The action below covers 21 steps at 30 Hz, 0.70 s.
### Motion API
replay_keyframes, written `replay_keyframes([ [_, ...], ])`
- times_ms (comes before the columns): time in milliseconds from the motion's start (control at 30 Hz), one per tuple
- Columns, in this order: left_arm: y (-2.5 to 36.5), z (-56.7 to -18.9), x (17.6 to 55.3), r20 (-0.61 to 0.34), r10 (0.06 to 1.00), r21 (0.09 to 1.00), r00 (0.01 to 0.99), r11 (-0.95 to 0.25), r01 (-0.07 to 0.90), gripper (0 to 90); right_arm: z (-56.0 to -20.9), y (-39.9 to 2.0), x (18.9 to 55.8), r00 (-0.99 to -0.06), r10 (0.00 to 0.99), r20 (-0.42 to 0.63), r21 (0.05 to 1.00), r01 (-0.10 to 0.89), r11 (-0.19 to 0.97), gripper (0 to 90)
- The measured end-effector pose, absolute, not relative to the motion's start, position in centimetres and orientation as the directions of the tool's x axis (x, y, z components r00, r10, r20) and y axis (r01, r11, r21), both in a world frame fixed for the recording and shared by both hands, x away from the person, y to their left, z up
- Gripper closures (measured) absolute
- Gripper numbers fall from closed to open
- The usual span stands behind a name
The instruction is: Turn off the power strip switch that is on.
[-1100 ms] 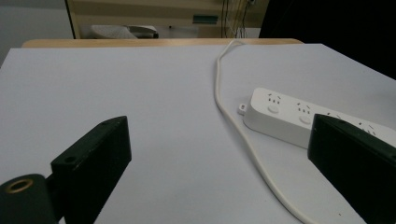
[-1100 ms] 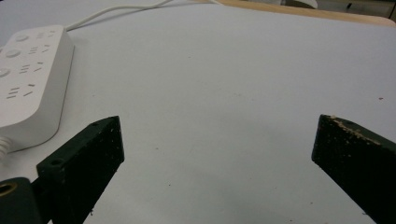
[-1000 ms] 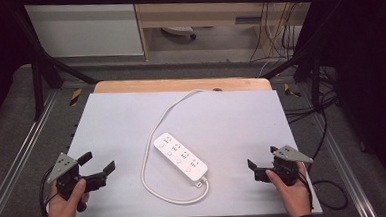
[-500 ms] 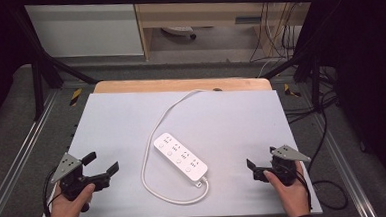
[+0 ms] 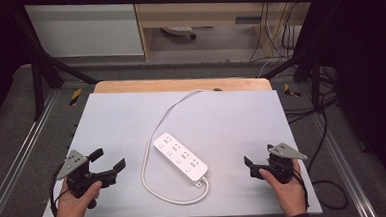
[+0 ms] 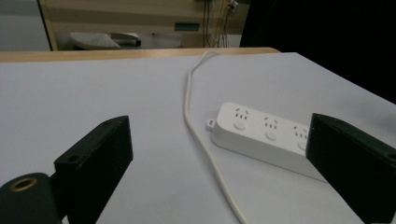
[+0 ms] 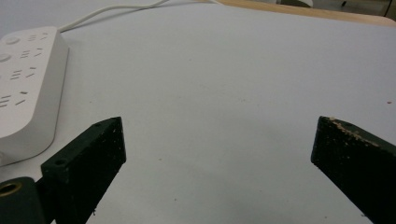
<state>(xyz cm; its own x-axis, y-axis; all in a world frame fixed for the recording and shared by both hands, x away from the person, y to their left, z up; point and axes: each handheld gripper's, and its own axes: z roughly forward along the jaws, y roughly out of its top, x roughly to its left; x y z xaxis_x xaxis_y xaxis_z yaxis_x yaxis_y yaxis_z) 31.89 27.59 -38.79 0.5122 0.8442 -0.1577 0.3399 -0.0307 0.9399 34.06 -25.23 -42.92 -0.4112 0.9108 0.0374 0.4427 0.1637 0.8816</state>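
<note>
a: power strip (image 5: 180,158) lies slantwise mid-table, white cord (image 5: 149,177) looping round its near end.
b: and the grippers?
a: left gripper (image 5: 107,161) and right gripper (image 5: 252,167) flank it (well apart), jaws spread wide, gripping nothing.
</note>
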Motion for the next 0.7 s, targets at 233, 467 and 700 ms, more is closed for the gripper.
replay_keyframes([
  [233,26.8,-37.9,32.4,-0.160,0.830,0.943,0.533,-0.030,0.331,7.2,-42.9,-25.1,33.9,-0.425,0.905,0.028,0.881,0.438,0.179,3.4],
  [467,26.0,-35.6,33.0,-0.140,0.818,0.958,0.558,-0.031,0.285,7.1,-42.9,-25.1,33.8,-0.429,0.903,0.016,0.882,0.432,0.189,2.9],
  [700,24.6,-34.9,33.9,-0.142,0.807,0.962,0.573,-0.024,0.272,7.0,-43.0,-25.0,33.8,-0.425,0.905,0.014,0.876,0.442,0.194,2.9],
])
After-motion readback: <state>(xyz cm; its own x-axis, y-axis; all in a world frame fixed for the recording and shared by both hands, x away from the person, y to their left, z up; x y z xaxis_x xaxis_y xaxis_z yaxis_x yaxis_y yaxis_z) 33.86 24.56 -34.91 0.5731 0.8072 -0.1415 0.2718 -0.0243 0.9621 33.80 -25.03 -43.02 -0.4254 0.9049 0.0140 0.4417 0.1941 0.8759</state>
